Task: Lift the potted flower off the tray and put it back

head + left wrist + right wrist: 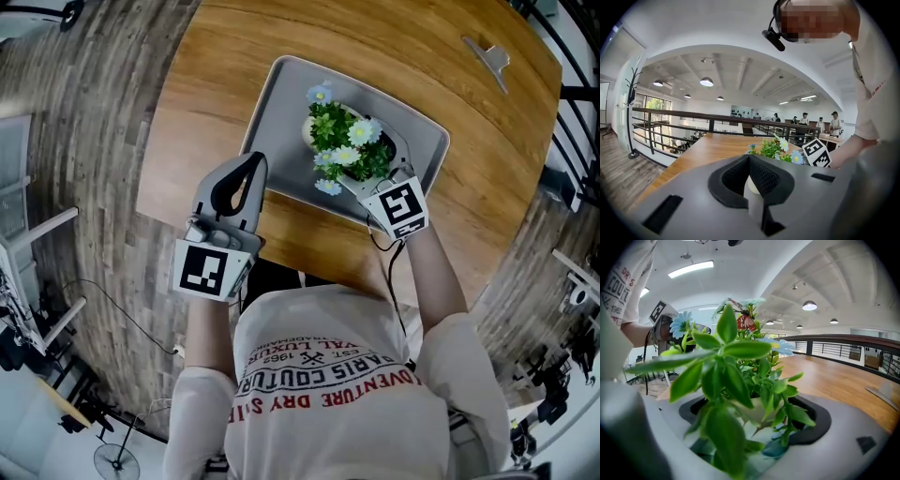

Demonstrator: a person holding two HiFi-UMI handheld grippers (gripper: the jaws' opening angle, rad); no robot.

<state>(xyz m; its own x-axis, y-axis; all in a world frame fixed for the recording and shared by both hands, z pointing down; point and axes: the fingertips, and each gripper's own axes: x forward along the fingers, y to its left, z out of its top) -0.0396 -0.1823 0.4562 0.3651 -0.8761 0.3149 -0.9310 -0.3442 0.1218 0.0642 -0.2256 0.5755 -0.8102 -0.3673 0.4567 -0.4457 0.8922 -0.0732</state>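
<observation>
The potted flower (345, 148) stands on the grey tray (281, 98): a small white pot with green leaves and pale blue and white blooms. My right gripper (380, 155) reaches in from the near side, one jaw on each side of the plant. In the right gripper view the white pot (757, 411) sits inside the wide ring of black pads (818, 420), with a gap on each side, though leaves hide much of it. My left gripper (251, 161) is shut, its tip at the tray's near left edge. Through its pads the pot (752, 186) shows.
The tray lies on a round wooden table (206, 103). A small grey clip-like piece (487, 54) lies at the table's far right. A black railing (572, 103) runs past the right edge. Plank floor (84, 112) lies to the left.
</observation>
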